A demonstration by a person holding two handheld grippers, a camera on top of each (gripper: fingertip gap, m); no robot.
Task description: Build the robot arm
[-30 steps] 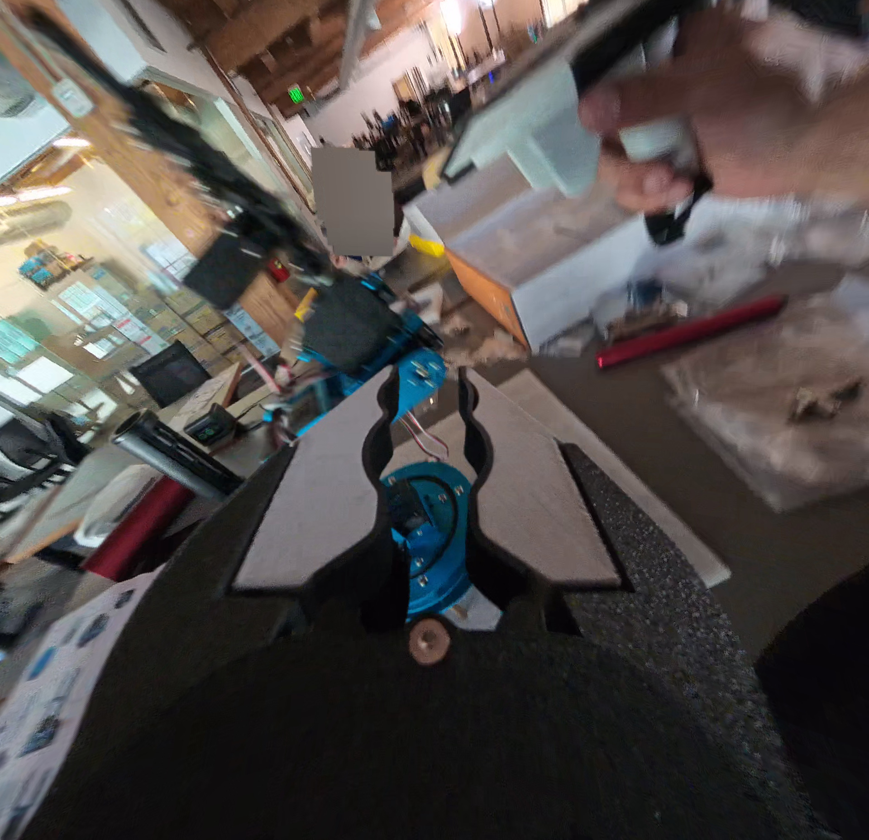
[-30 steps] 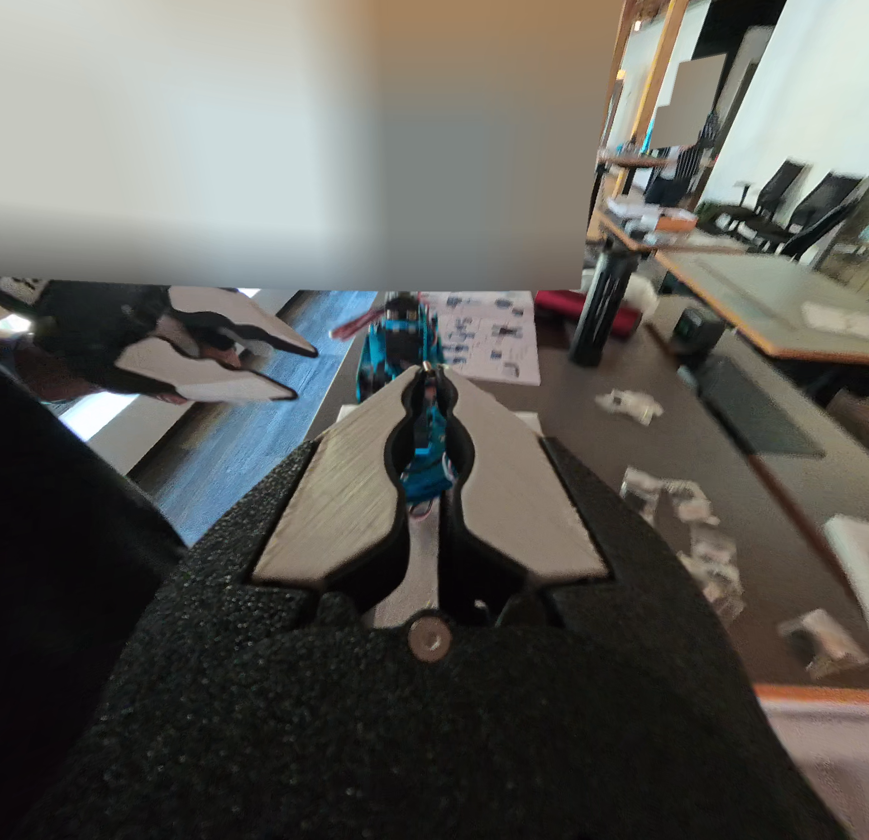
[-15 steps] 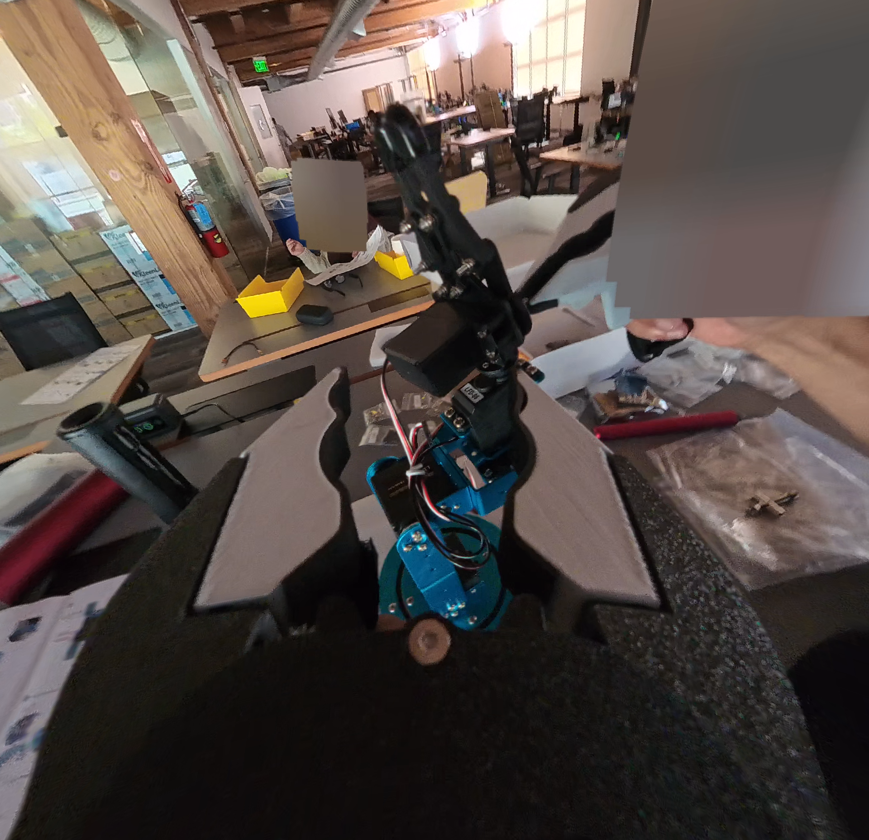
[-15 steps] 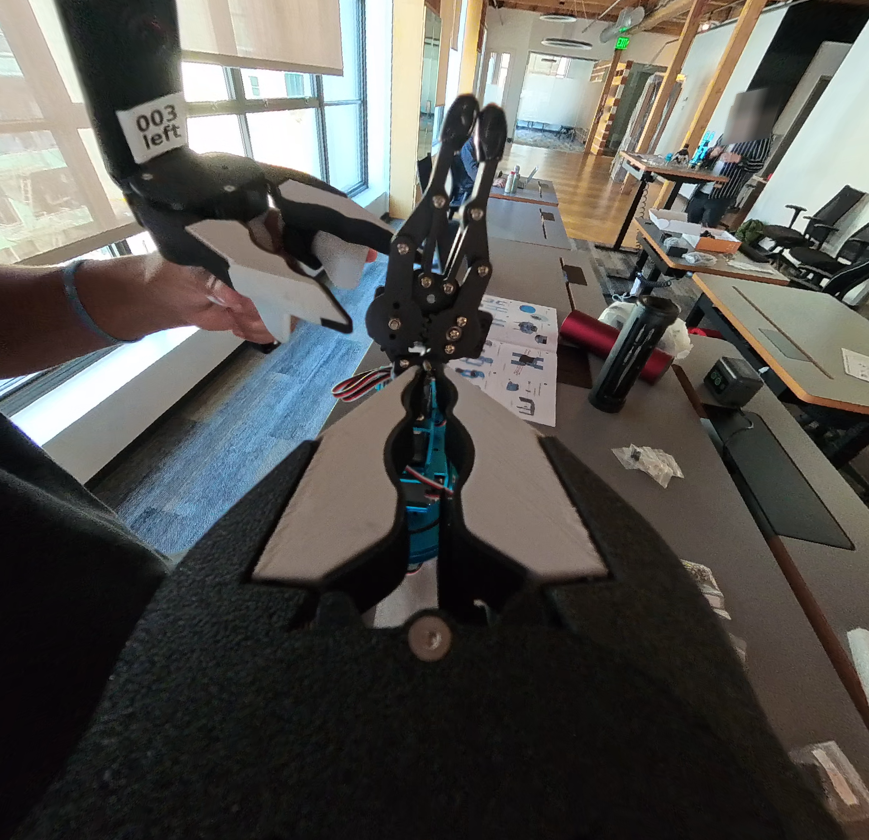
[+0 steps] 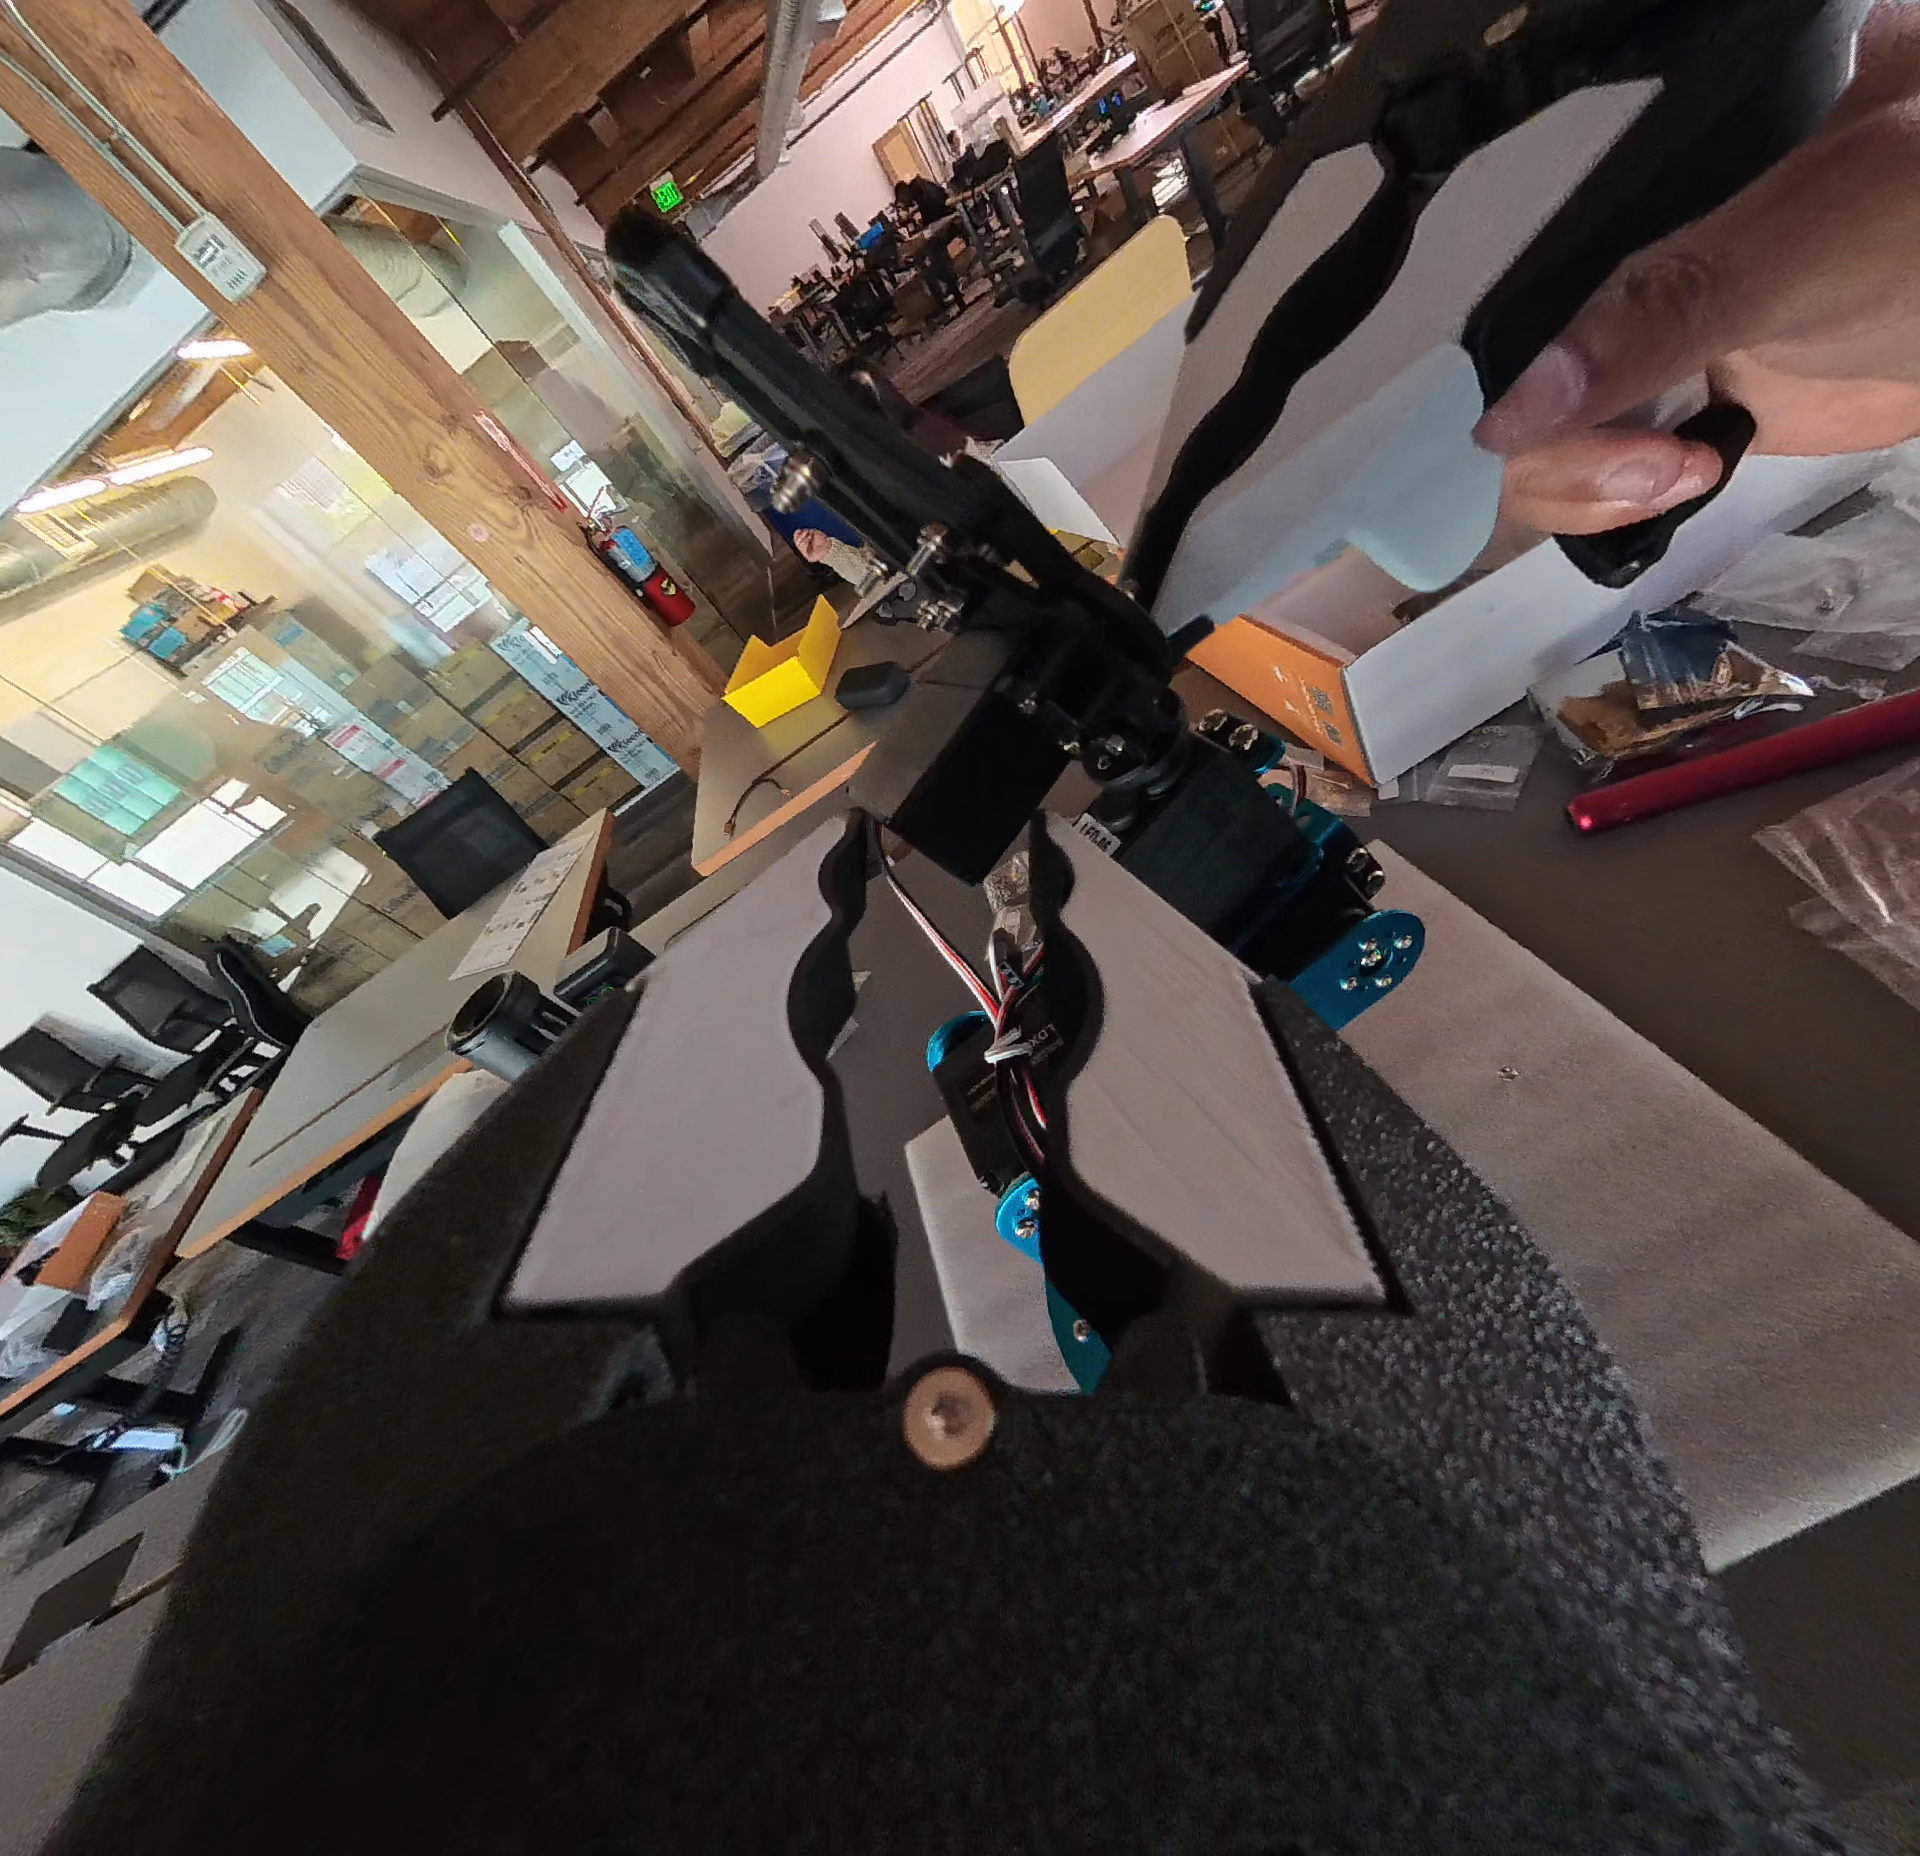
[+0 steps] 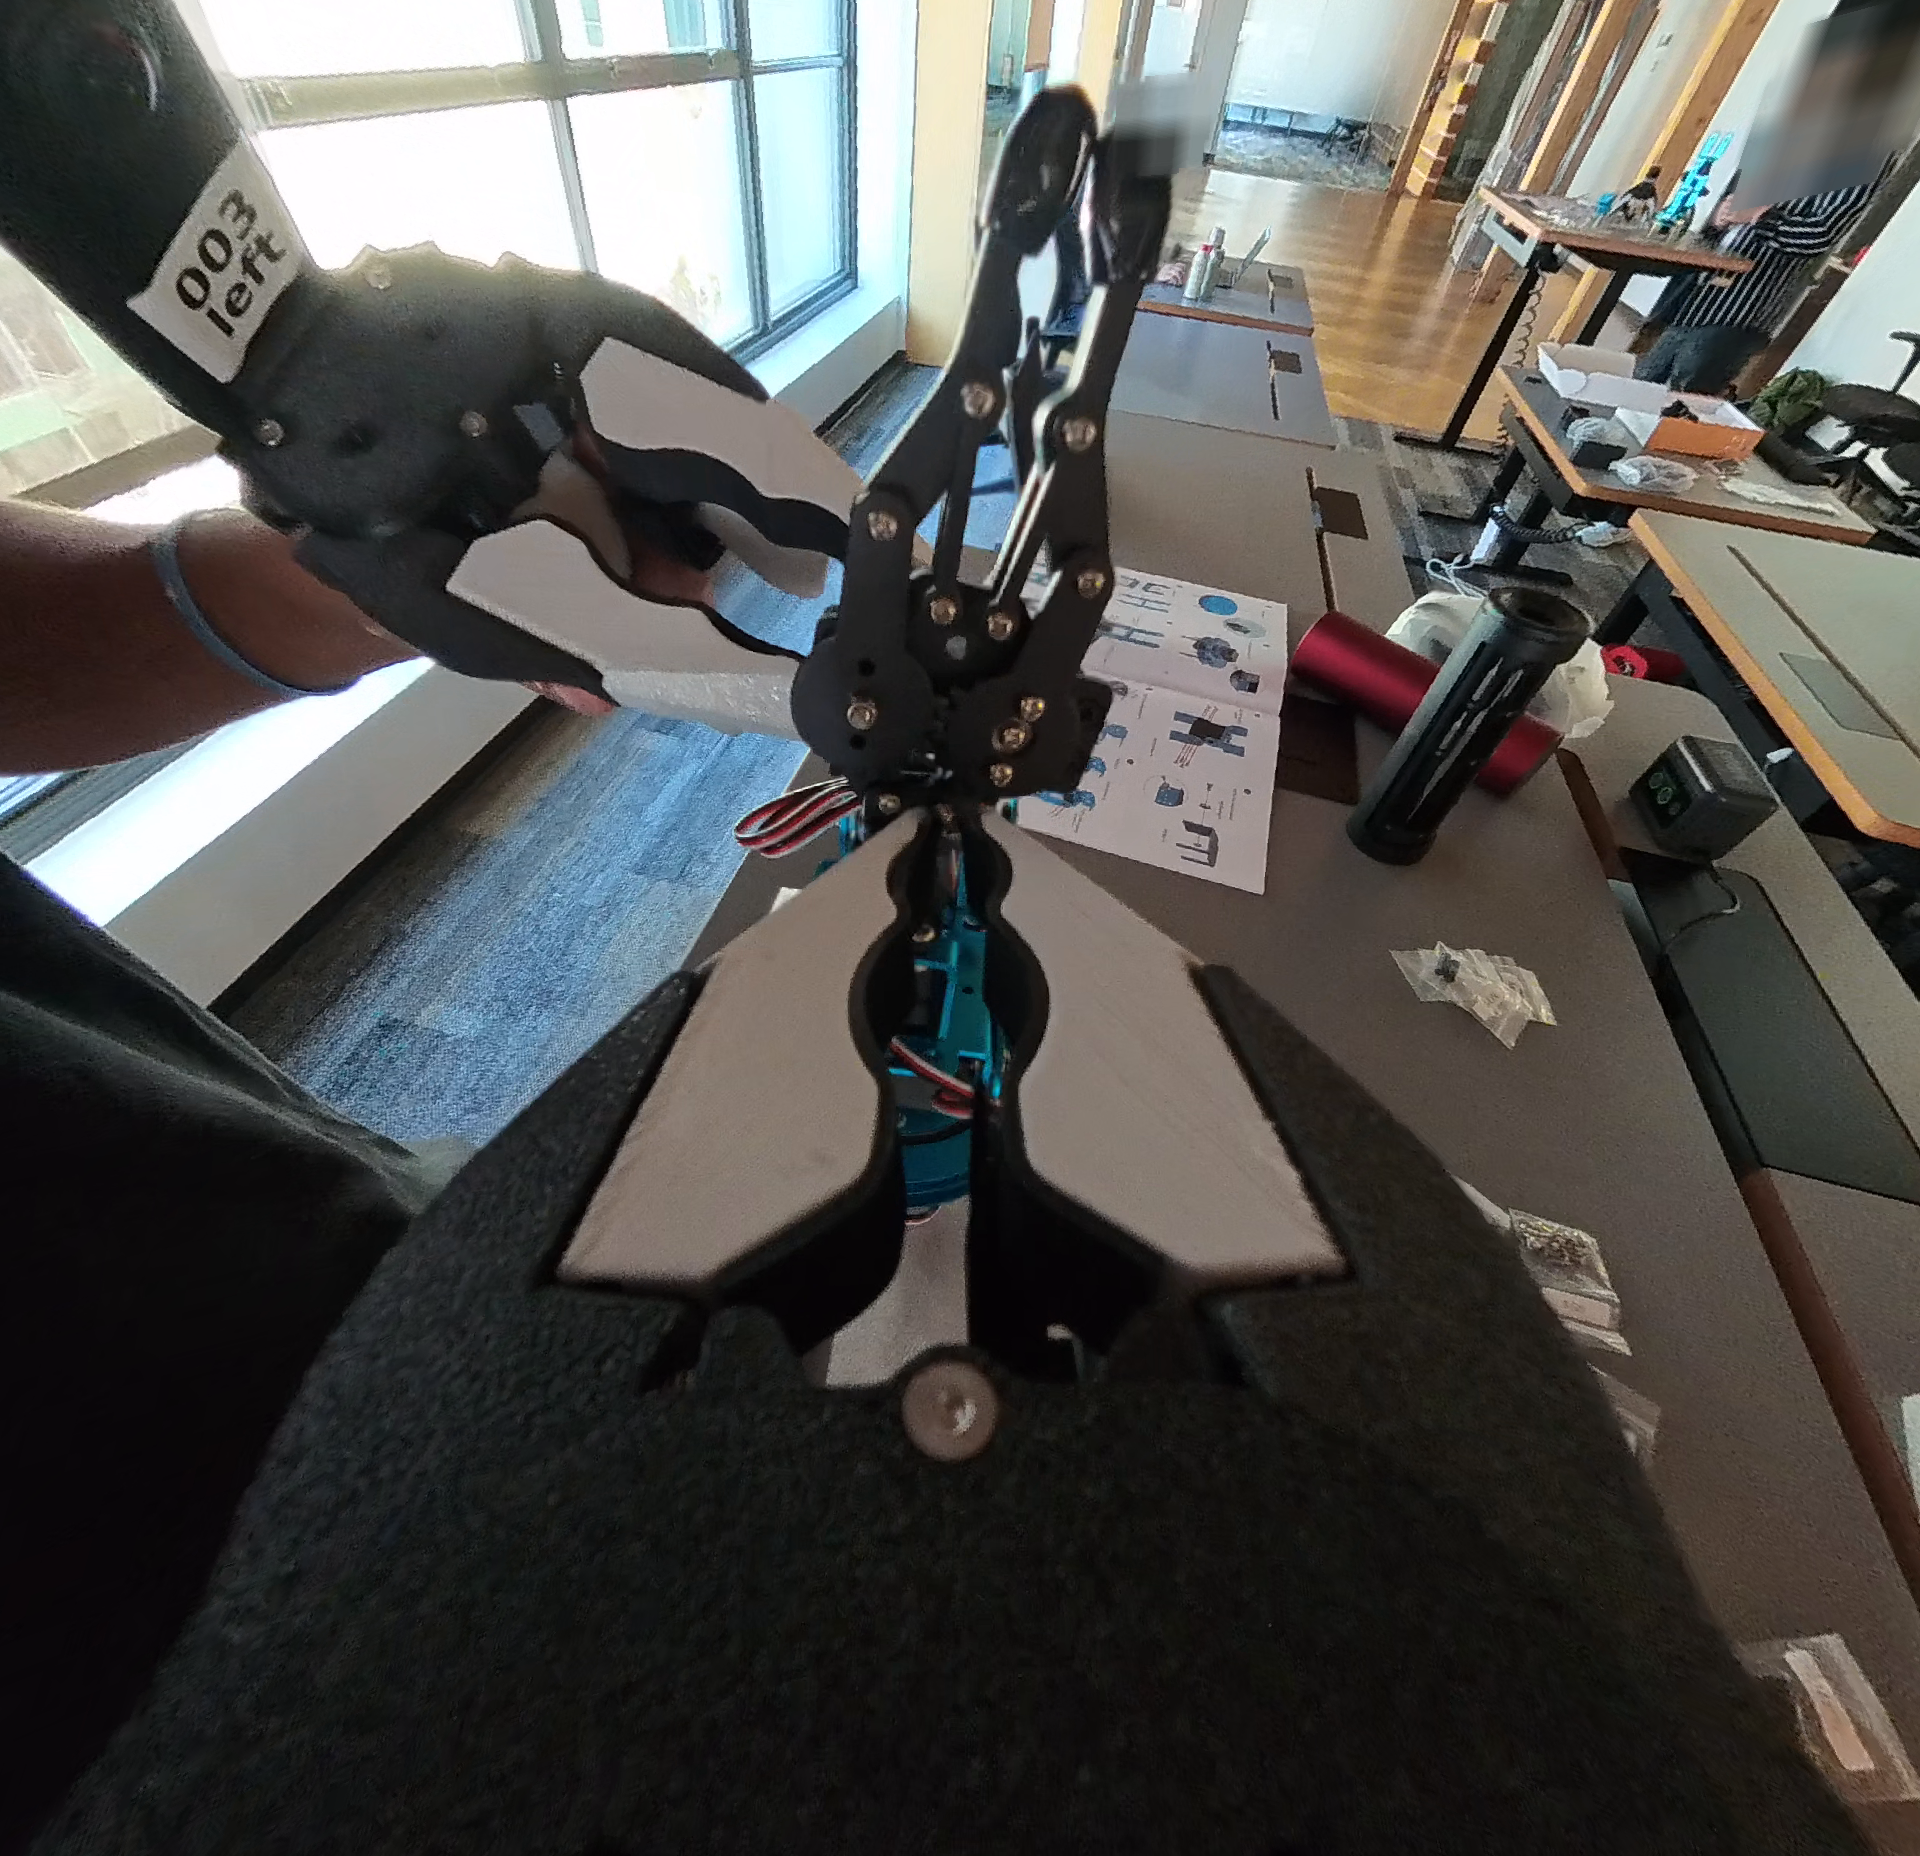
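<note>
A small robot arm with a black claw (image 6: 997,435) and a blue metal body (image 6: 951,1006) stands on a white mat (image 5: 1558,1287) on the table. My right gripper (image 6: 951,819) is shut on the arm just under the claw's base. It shows in the left wrist view (image 5: 1153,611), held by a hand. My left gripper (image 5: 945,850) is open, its tips at the black servo (image 5: 966,798) below the claw (image 5: 831,476). In the right wrist view the left gripper (image 6: 821,601) comes in from the left beside the claw's base. Servo wires (image 5: 997,1006) hang between its fingers.
A black cylinder (image 6: 1455,726), a red tube (image 6: 1351,663), an instruction sheet (image 6: 1174,726) and small bags of parts (image 6: 1475,985) lie beyond the arm. A white and orange box (image 5: 1403,663), a red rod (image 5: 1745,767) and plastic bags (image 5: 1849,871) lie at right. The table edge and floor are at left (image 6: 520,923). The left gripper's tips are roughly 5 cm from the right gripper's. Left tips and right tips are each some 35 cm from the red rod (image 5: 1745,767).
The left gripper has tilted, narrowed its jaws and moved in to the claw's base. The right gripper has stayed shut on the arm, which was raised upright a second ago.
</note>
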